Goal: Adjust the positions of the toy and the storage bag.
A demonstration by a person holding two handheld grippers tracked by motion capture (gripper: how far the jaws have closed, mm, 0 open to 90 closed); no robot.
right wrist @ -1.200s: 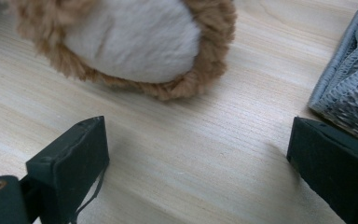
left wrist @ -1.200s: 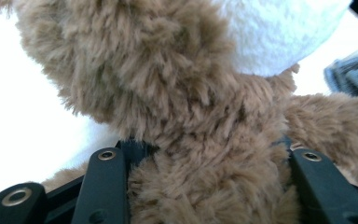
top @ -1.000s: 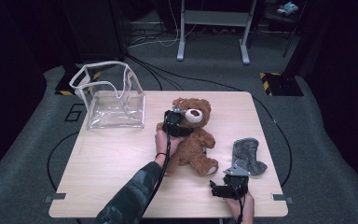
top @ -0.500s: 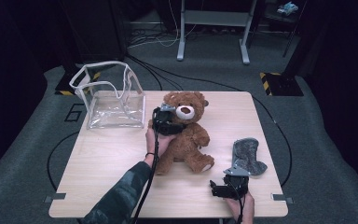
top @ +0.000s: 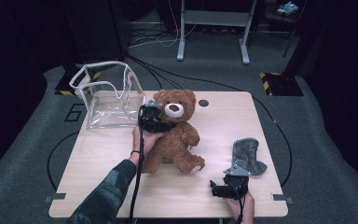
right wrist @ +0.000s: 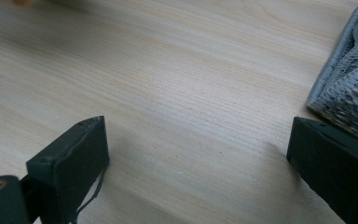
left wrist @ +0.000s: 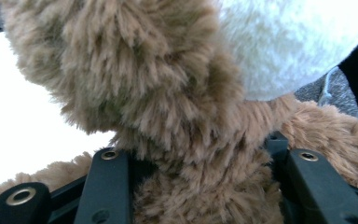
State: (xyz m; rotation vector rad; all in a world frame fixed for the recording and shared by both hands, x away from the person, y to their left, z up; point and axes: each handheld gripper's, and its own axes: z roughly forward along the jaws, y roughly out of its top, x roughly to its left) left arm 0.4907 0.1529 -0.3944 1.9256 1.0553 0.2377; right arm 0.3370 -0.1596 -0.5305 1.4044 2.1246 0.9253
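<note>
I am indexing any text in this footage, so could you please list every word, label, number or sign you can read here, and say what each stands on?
"6": a large dark numeral on the grey floor mat, left of the table in the high view, partly hidden behind the clear bag.
No print can be read on the teddy bear, the grey cloth piece, the left gripper or the right gripper.

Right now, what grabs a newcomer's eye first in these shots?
The brown teddy bear at the middle of the wooden table, with the left gripper clamped on it just below the head; in the left gripper view its fur bulges between the black jaws. Next, the clear plastic bag standing open at the table's far left corner. At the near right, the right gripper rests open beside a grey cloth.
</note>
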